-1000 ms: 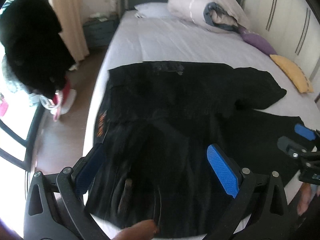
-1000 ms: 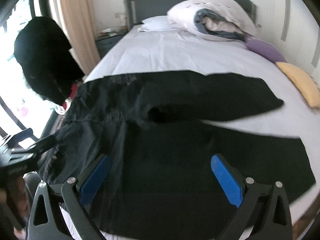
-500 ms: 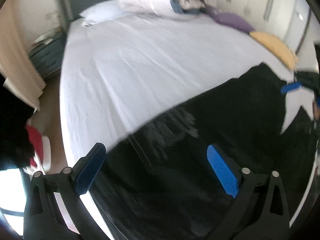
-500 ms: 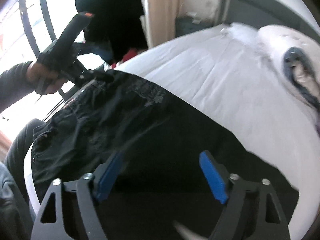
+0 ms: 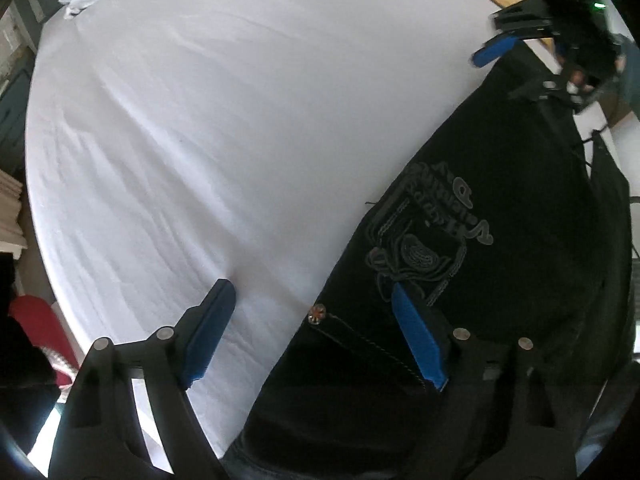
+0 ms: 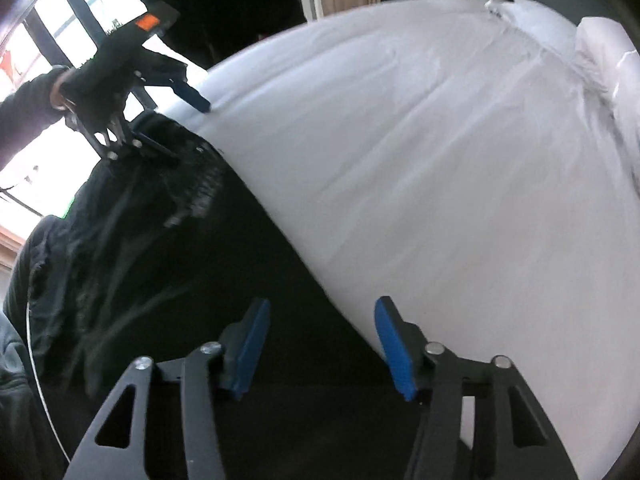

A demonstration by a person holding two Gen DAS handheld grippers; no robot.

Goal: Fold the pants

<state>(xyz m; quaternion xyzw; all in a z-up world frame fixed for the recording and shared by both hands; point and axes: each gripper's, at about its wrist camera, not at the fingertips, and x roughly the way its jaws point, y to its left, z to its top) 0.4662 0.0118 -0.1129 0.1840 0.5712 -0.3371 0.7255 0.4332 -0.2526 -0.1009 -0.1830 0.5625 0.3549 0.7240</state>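
The black pants [image 5: 500,240] lie on the near part of the white bed sheet [image 5: 240,120], their far edge running in a slanted line across it. On the fabric I see a grey embroidered emblem [image 5: 424,240] with lettering, and near it a small metal rivet [image 5: 318,312] at the end of a stitched pocket seam. In my right wrist view the cloth looks rumpled and a little blurred toward its left end.

My left gripper [image 5: 316,336] hovers low over the pants' edge, its 2 blue pads spread wide: one pad is over bare sheet, the other over the emblem. It clamps nothing.

My right gripper [image 6: 320,344] also has its 2 pads apart, straddling the pants' edge further along, with nothing between them.

A white pillow [image 6: 540,20] lies at the far end of the bed.
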